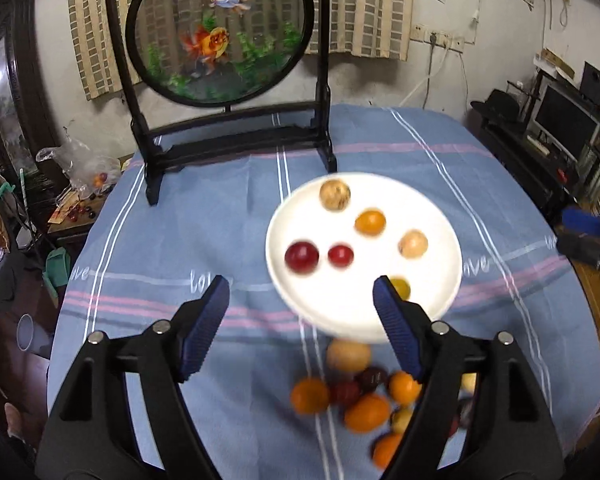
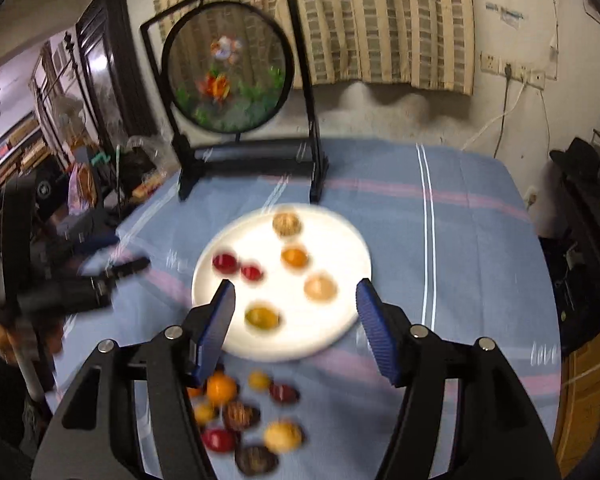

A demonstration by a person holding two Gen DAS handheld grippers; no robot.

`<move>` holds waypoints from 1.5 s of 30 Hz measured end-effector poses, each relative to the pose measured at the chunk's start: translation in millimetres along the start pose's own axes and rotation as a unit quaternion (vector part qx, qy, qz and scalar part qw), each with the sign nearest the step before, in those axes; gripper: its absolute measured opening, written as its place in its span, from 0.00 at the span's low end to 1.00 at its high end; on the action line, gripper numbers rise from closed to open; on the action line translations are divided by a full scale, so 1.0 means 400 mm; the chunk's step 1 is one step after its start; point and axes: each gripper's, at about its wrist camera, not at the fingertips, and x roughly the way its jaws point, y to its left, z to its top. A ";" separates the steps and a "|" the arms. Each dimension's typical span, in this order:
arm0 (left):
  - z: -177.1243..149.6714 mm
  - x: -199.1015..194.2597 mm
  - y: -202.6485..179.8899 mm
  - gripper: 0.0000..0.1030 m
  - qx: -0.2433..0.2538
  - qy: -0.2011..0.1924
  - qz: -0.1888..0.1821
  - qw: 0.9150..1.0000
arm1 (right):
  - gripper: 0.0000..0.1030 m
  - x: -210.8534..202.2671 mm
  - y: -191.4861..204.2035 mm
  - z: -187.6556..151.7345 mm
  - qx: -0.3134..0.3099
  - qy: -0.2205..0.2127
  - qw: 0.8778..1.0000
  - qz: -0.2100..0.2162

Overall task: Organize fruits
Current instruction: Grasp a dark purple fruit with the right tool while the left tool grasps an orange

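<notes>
Both claws parted and empty: left claw [image 1: 301,286], right claw [image 2: 296,294]. On the white plate [image 1: 340,312] at centre frame, six fruits, apart. Lower frame, on the counter [image 1: 236,208], a loose fruit heap [image 1: 360,396], blurred.

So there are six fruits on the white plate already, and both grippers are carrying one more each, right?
Not quite. The plate does hold six fruits, but both grippers are empty: the left wrist view shows the left gripper open with nothing between its fingers, and the right wrist view shows the same for the right gripper.
</notes>
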 end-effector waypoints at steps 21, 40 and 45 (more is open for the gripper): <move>-0.353 -0.019 -0.124 0.74 0.071 0.125 -0.102 0.984 | 0.59 0.179 0.123 -0.420 -0.072 0.198 0.978 0.010; -0.340 0.106 -0.186 0.64 0.091 0.145 -0.099 0.980 | 0.43 0.113 0.058 -0.413 0.014 0.191 0.981 0.041; -0.342 0.112 -0.189 0.44 0.091 0.153 -0.111 0.978 | 0.43 0.124 0.056 -0.414 0.015 0.196 0.980 0.041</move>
